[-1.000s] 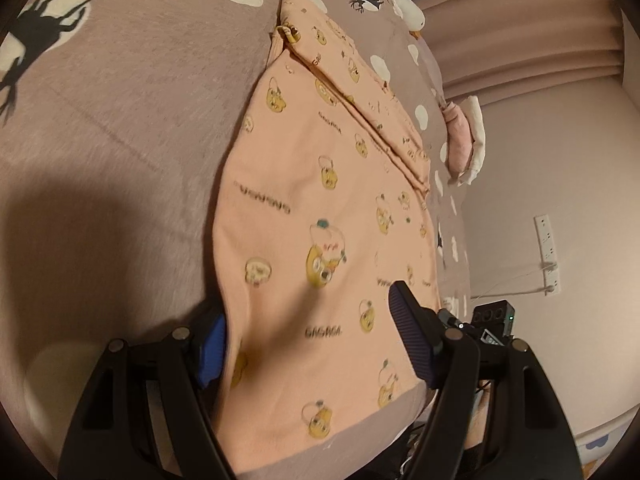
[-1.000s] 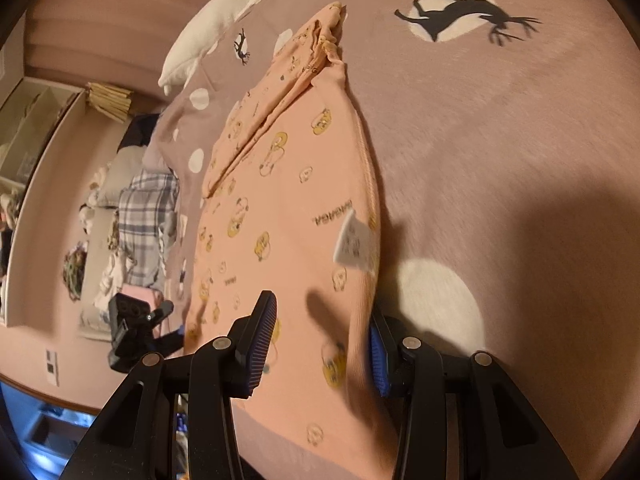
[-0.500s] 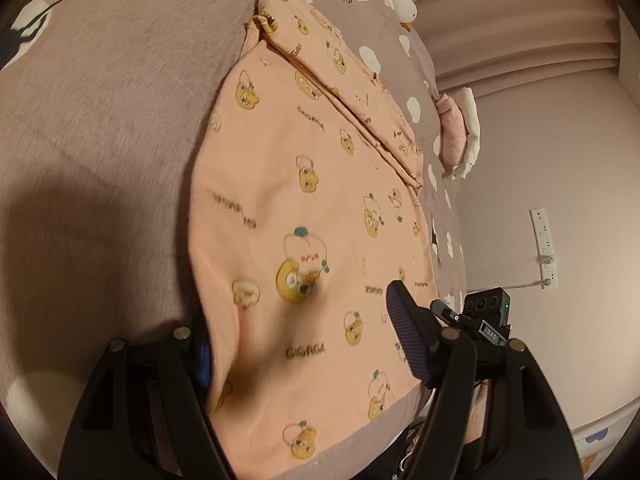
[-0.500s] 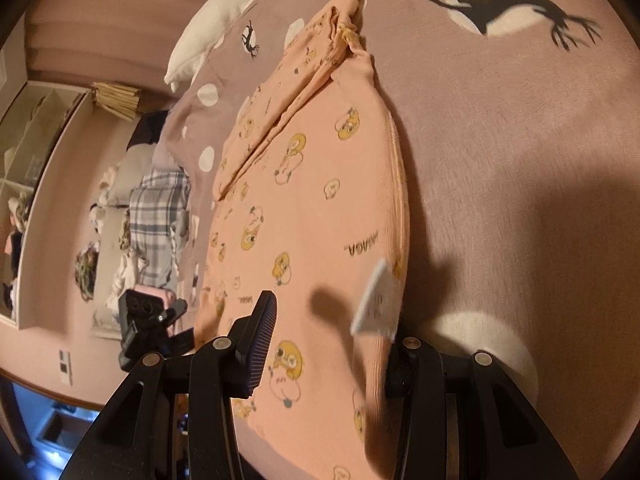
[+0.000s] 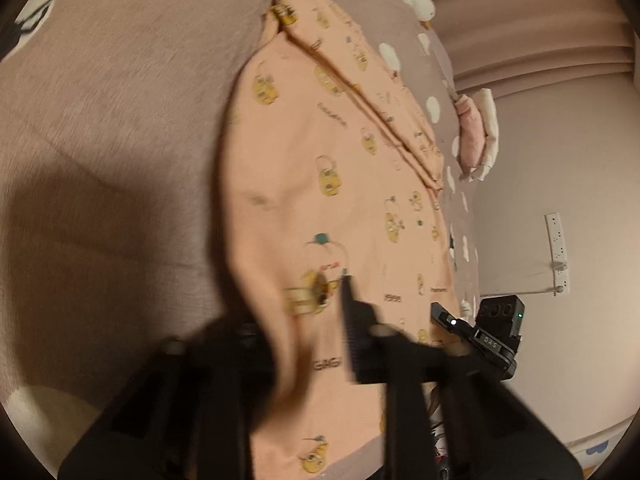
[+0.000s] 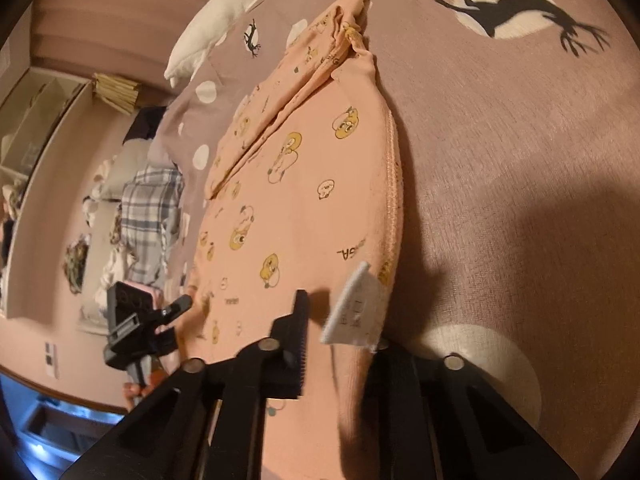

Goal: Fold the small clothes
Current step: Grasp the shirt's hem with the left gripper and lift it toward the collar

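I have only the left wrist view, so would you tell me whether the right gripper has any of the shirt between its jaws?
Observer: Yes. The right gripper has its jaws closing with the shirt's ribbed edge bunched between them.
Operator: Thank you. Is anything sticking out near it?
Observer: A white label stands up from the fabric right beside the jaws.
Operator: And what lies beyond the bed on that side?
Observer: A plaid cloth lies in a pile of laundry beside the bed.

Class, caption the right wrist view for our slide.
Right gripper closing on the peach garment's near edge, beside its white label, on the bedspread.
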### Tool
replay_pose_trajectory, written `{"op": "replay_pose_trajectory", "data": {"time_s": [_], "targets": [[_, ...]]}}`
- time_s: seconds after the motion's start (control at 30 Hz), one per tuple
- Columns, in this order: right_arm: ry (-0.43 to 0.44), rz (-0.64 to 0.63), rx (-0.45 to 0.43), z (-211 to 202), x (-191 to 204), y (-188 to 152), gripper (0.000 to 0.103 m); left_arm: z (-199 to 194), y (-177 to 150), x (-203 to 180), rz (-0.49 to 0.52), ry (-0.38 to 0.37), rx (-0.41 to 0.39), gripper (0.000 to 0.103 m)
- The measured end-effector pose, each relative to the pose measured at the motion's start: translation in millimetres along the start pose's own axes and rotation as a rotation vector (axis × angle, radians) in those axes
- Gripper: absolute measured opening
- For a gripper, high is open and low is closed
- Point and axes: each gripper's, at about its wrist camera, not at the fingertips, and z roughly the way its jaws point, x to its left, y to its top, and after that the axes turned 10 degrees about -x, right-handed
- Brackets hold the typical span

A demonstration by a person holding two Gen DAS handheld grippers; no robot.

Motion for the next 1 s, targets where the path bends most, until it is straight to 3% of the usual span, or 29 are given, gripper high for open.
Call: {"op": "replay_pose_trajectory", "data": {"time_s": [0.07, 0.27, 0.4, 0.53, 0.83, 1.0], "targets": [[0.021, 0.007, -0.025, -5, -2, -2, 0.005, -2, -1, 3, 0.004, -0.013, 0.003, 0.005], [0.115, 0.007, -0.115, -20, 6, -2, 0.004, -16, 0, -6, 0.029, -0.111, -0.041, 0.003], [0.162, -0.038, -0.153, -25, 25, -1, 0.004, -29, -4, -23, 0.082, -0.213, -0.085, 0.003], [0.202, -0.108, -0.202, -33, 48, -4, 0.004, -38, -11, -33, 0.122, -0.267, -0.112, 0.001], [0.237, -0.111, -0.235, -42, 52, -1, 0.004, -59, -16, -54, 0.199, -0.372, -0.151, 0.0], [0.265, -0.138, -0.233, -48, 60, -4, 0.004, -54, -18, -59, 0.214, -0.39, -0.132, 0.0]]}}
